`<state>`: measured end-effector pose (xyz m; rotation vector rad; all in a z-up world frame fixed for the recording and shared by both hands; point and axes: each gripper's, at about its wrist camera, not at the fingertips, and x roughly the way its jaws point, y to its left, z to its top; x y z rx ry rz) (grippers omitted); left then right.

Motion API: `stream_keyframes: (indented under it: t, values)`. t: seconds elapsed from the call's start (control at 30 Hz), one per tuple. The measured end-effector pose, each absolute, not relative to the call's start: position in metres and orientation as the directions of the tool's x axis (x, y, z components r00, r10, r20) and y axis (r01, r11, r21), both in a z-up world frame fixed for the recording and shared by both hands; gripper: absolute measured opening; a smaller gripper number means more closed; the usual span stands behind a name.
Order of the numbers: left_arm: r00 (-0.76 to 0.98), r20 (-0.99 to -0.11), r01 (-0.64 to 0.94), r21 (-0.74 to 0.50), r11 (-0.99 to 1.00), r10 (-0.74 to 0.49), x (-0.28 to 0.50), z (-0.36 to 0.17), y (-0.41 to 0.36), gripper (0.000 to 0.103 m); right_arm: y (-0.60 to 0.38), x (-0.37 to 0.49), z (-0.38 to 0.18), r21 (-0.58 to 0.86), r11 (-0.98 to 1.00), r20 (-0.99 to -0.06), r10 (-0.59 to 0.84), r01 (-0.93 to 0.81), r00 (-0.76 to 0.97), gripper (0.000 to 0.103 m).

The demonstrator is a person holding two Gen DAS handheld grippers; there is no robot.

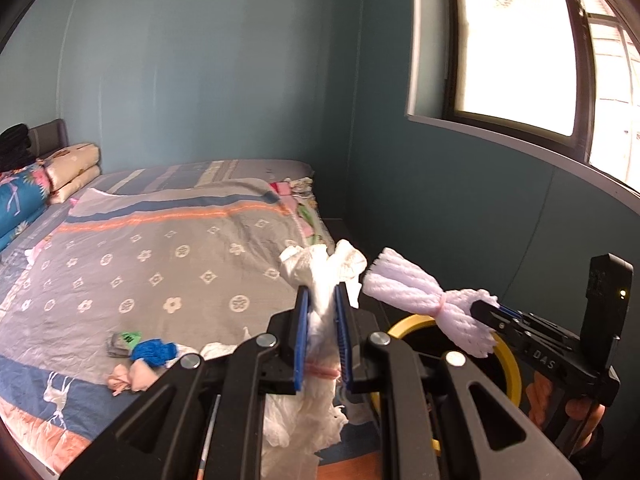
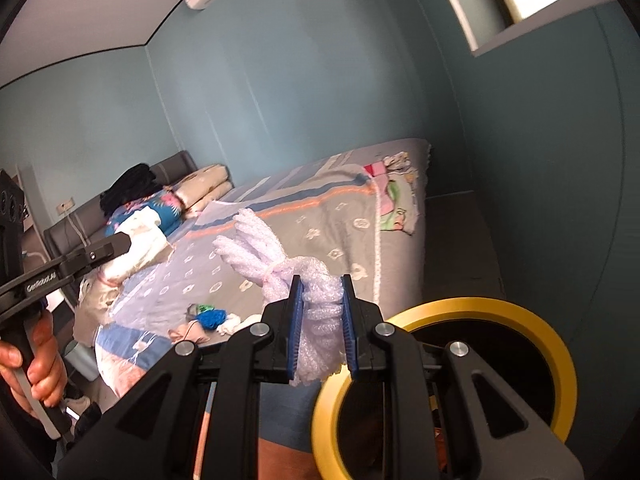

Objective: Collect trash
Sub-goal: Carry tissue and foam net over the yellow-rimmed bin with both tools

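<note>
Crumpled white paper point(image 1: 320, 280) sits clamped between the blue pads of the left gripper point(image 1: 321, 334) in the left wrist view, held above the edge of the bed point(image 1: 160, 248). To its right, the right gripper point(image 1: 486, 312) pinches a tied white foam net point(image 1: 420, 296) over a yellow-rimmed bin point(image 1: 510, 364). A blue wad point(image 1: 154, 352) and pink scraps point(image 1: 124, 378) lie on the blanket.

From the right wrist view, the right gripper point(image 2: 322, 328) grips the foam net point(image 2: 280, 264) beside the bin's yellow rim point(image 2: 560, 364); the left gripper point(image 2: 120, 246), held in a hand point(image 2: 36, 356), carries the paper point(image 2: 140, 248).
</note>
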<state>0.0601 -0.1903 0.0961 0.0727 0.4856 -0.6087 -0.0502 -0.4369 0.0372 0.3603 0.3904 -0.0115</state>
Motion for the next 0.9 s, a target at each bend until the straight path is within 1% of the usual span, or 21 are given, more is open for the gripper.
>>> stream_keyframes:
  t: [0.3,0.43,0.73,0.9]
  values:
    - [0.656,-0.492,0.629,-0.061,0.775,-0.572,0.058,0.086,-0.234,0.013,-0.464,-0.065,0.028,0.371,0.916,-0.366,-0.010,0.155,0.931,0.018]
    - [0.634,-0.519,0.657,-0.029,0.753,-0.573,0.055,0.075,-0.255,0.013,-0.477,-0.072,0.025,0.386,0.903,-0.367,-0.037,0.188,0.930,0.018]
    - [0.573,-0.584,0.705,-0.007,0.709,-0.575,0.062,0.046,-0.309,0.013,-0.488,-0.083,0.024,0.353,0.890,-0.391,-0.139,0.288,0.910,0.019]
    - [0.531,-0.612,0.721,-0.038,0.692,-0.586,0.064,0.029,-0.332,0.013,-0.498,-0.086,0.022,0.334,0.883,-0.410,-0.179,0.330,0.894,0.019]
